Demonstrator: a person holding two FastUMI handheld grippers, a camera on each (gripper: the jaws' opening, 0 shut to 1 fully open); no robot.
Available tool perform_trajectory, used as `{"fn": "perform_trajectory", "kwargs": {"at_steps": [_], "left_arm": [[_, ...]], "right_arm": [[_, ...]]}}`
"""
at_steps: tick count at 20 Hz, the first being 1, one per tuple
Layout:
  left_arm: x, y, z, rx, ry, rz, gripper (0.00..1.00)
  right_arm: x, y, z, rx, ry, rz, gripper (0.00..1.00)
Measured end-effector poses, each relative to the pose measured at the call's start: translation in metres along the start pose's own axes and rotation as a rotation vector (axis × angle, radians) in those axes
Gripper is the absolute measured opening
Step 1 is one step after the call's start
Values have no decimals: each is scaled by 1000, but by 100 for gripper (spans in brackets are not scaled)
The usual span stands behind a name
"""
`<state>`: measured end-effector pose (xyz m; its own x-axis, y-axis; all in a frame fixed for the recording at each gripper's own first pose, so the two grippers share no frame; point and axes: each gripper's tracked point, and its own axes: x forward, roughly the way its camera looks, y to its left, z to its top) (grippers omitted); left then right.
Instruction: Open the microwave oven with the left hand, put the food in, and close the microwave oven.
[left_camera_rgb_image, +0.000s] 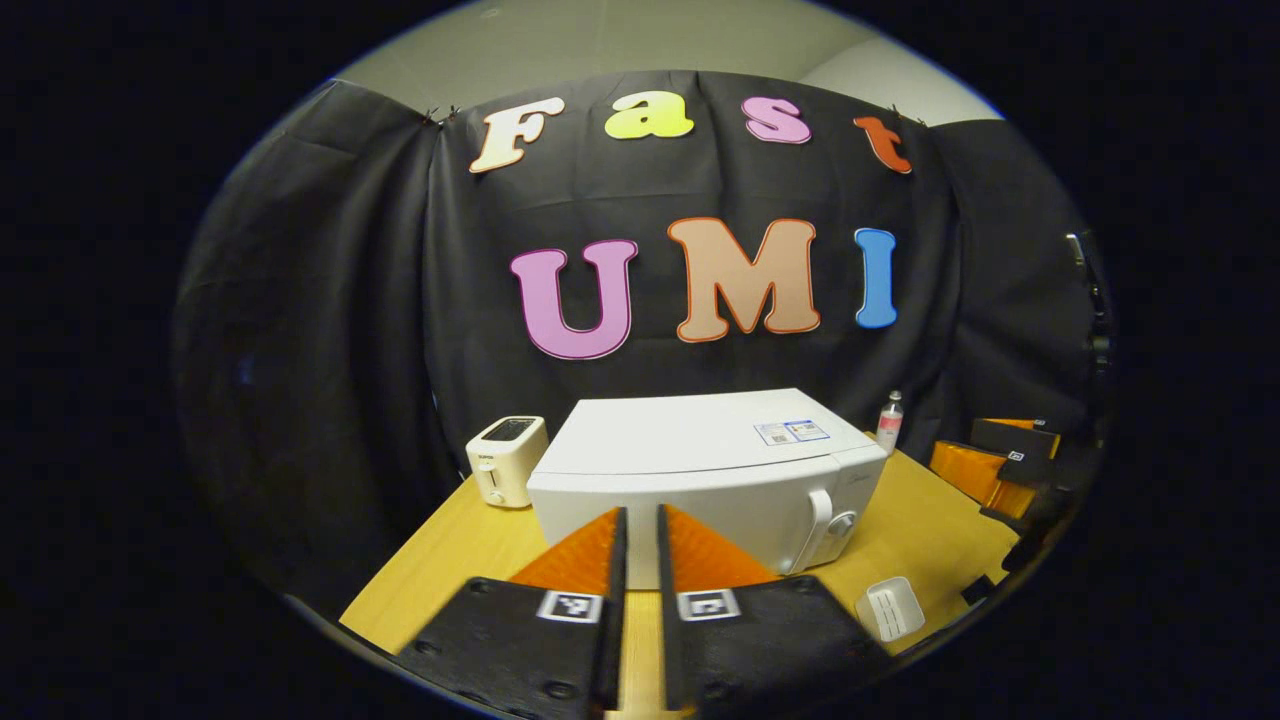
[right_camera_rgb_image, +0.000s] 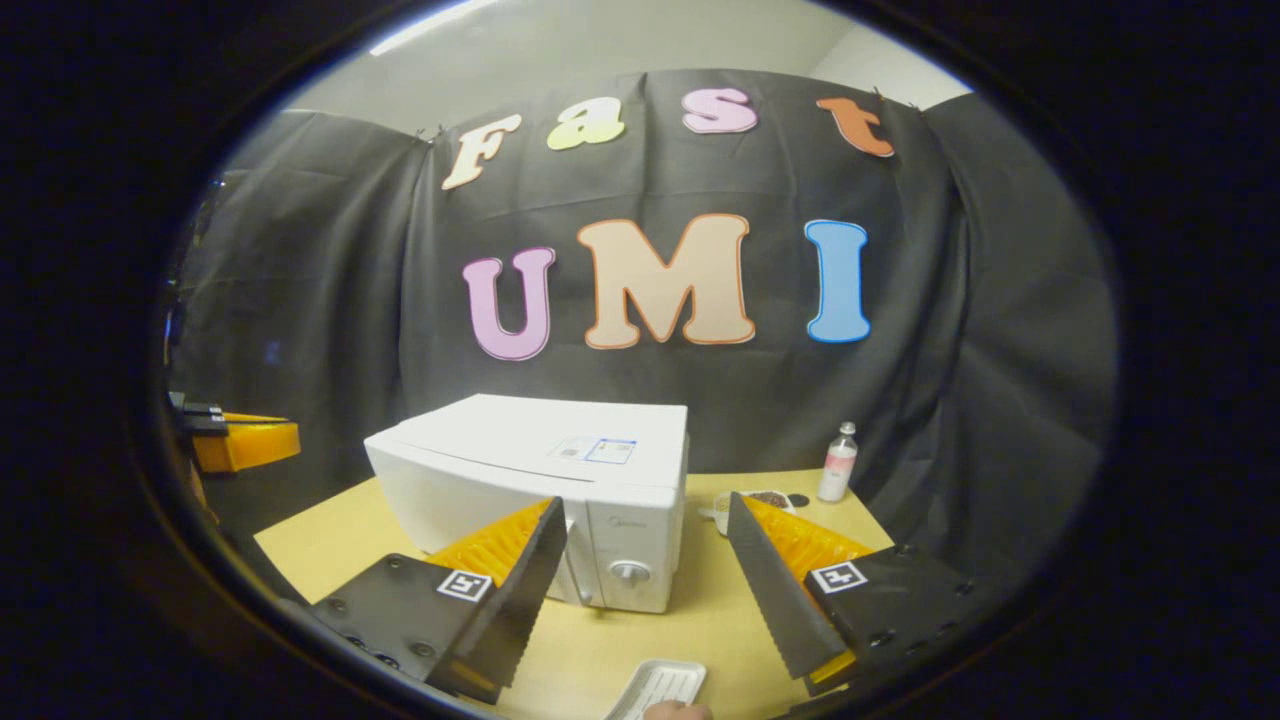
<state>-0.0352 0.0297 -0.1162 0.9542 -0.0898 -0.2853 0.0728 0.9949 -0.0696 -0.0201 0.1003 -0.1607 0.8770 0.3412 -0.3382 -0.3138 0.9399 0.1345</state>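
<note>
One boxy white microwave (left_camera_rgb_image: 700, 480), one toaster (left_camera_rgb_image: 507, 458), one bottle (right_camera_rgb_image: 838, 462) on the wooden counter (left_camera_rgb_image: 930, 530); left jaws nearly together, right jaws spread.

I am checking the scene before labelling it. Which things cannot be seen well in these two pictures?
- Inside of the microwave: hidden by its shut door, both views.
- Food dish: behind the right gripper finger, right gripper view; contents too small.
- White tray: cut off by the bottom edge, right gripper view.
- Bottle label: too small.
</note>
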Motion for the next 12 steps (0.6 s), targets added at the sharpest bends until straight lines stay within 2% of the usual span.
{"fn": "perform_trajectory", "kwargs": {"at_steps": [2,3,4,8,12], "left_arm": [[-2,10,3,-24,-19,6,96],[-3,13,1,-29,-15,9,98],[-2,13,0,-27,-13,1,98],[0,15,-2,16,-6,-21,98],[2,15,1,18,-15,-36,97]], "right_arm": [[0,6,1,-4,-5,-8,91],[0,9,2,-5,-6,-16,91],[0,11,3,-4,-7,-23,99],[-2,18,4,-4,-7,-46,99],[-2,21,7,-8,-8,-57,99]]}}
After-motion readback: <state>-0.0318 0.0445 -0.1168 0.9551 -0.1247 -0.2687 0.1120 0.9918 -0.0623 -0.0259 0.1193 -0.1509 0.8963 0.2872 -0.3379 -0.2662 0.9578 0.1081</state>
